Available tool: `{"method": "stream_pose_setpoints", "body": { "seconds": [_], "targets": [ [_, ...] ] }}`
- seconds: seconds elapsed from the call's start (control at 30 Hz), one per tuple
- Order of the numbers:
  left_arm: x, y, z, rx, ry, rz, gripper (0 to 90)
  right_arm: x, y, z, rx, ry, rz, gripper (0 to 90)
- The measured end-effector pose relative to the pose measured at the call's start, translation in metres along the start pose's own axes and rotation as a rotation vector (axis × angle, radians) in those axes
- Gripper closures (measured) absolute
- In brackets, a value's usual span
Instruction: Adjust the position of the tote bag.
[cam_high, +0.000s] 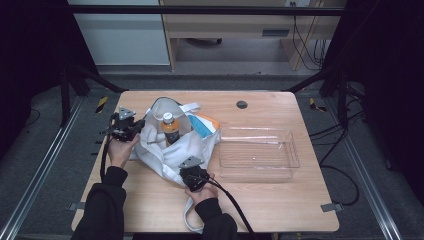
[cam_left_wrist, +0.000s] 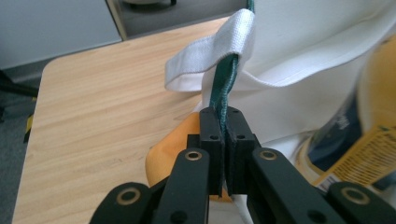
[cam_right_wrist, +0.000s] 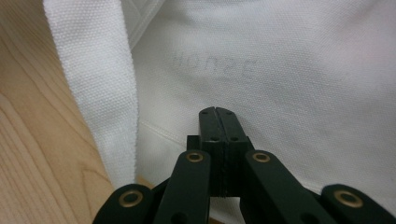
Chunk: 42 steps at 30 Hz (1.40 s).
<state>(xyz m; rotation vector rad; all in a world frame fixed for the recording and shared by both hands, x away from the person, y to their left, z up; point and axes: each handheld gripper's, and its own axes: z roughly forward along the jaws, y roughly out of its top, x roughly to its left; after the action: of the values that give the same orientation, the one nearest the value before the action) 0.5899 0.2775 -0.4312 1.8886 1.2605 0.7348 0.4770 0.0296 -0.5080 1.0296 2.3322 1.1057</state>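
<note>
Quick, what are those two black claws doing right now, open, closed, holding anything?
Left gripper: closed on the green edge of the white bag.
Right gripper: closed against the bag's cloth; whether it pinches any cannot be told.

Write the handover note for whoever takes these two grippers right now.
Left gripper: jaws shut on the green trim at the rim of the white tote bag, on its left side.
Right gripper: jaws shut, tips against the bag's cloth at its near edge; a pinch cannot be confirmed.
Bag sits mid-table, mouth held open. An orange-capped bottle stands inside, with a blue and orange packet beside it.
Clear tray to the right holds nothing.
Done: bag opened. Probably left: moving the contents to the tray.
</note>
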Motion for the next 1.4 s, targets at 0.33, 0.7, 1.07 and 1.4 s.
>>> {"method": "stream_pose_setpoints", "body": {
  "seconds": [0.33,0.7,1.07,1.4],
  "targets": [
    [0.001,-0.015,0.019,0.103,0.016,-0.01,88.1,0.0,0.0,0.0,0.002,0.003,0.001,90.0],
    [-0.001,-0.015,-0.013,-0.005,-0.019,0.012,65.2,-0.005,0.003,-0.006,-0.015,-0.003,0.015,84.1],
    [-0.014,-0.025,-0.058,-0.084,-0.052,0.007,49.0,-0.033,0.024,-0.057,-0.172,-0.013,0.051,62.0],
    [-0.023,-0.042,-0.082,-0.074,-0.096,-0.002,40.7,-0.045,0.026,-0.089,-0.19,0.048,0.04,38.7]
  ]
}}
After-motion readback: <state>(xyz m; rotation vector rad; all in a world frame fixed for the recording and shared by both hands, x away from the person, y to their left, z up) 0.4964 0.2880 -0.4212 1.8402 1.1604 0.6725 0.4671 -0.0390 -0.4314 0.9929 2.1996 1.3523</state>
